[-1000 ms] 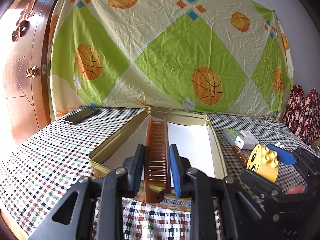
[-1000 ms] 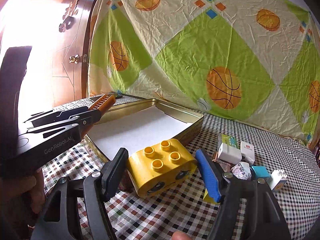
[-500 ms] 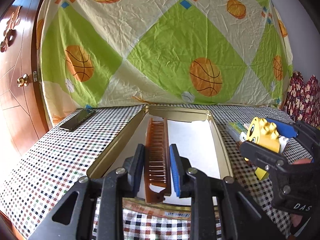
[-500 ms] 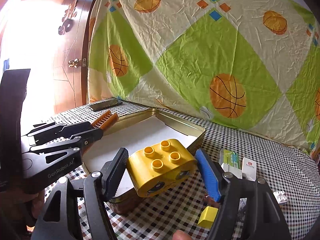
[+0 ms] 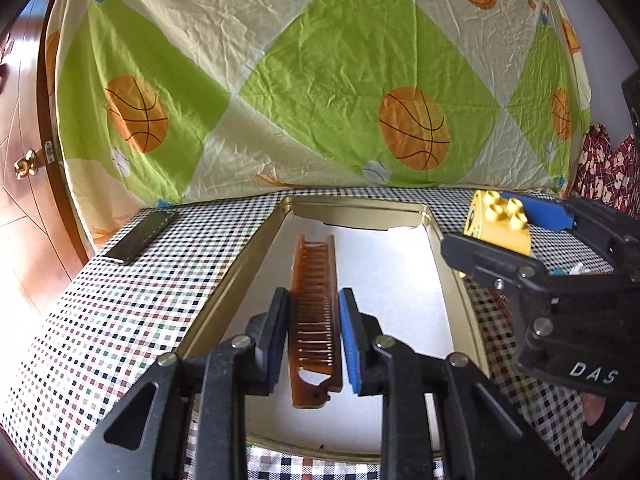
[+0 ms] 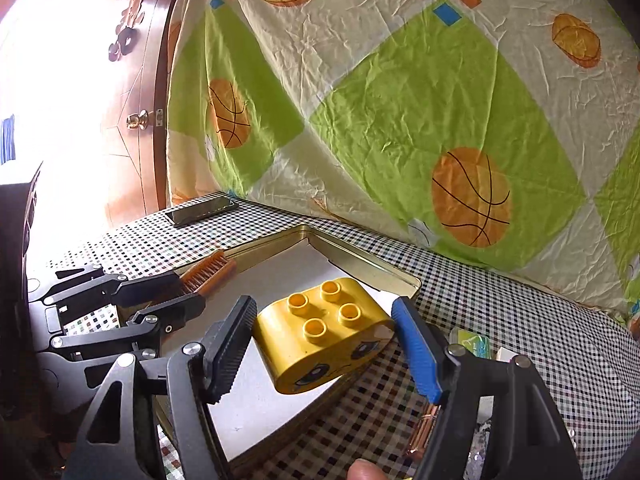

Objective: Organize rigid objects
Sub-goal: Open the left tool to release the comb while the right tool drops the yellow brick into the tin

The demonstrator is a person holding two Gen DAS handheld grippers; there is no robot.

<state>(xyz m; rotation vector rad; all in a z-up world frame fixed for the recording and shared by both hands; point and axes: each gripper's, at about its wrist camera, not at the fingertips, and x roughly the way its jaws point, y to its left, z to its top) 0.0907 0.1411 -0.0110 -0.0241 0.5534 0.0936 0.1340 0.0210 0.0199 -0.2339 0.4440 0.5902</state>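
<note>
The left gripper (image 5: 313,336) hangs over the gold tin tray (image 5: 436,236), its fingers pressed to both long sides of a brown folding comb (image 5: 314,312) that points lengthwise down the tray's white floor. Whether the comb's underside touches that floor cannot be told. The comb sits left of the tray's middle, nearer the left wall than the right, with bare white floor open to its right and beyond its far tip up to the back wall. The right gripper (image 6: 324,344) clamps a yellow Duplo-style brick (image 6: 320,332) with four studs up and a cartoon face on its near side; the brick is carried above the tray's right rim, partly over the floor and partly over the checkered tablecloth (image 5: 120,304). Between the two grippers the tray floor is unoccupied. A dark phone (image 5: 140,236) lies on the cloth well left of the tray, near the table's back corner. Small boxes (image 6: 472,344) cluster on the cloth right of the tray, partly hidden behind the right gripper's blue finger.
</note>
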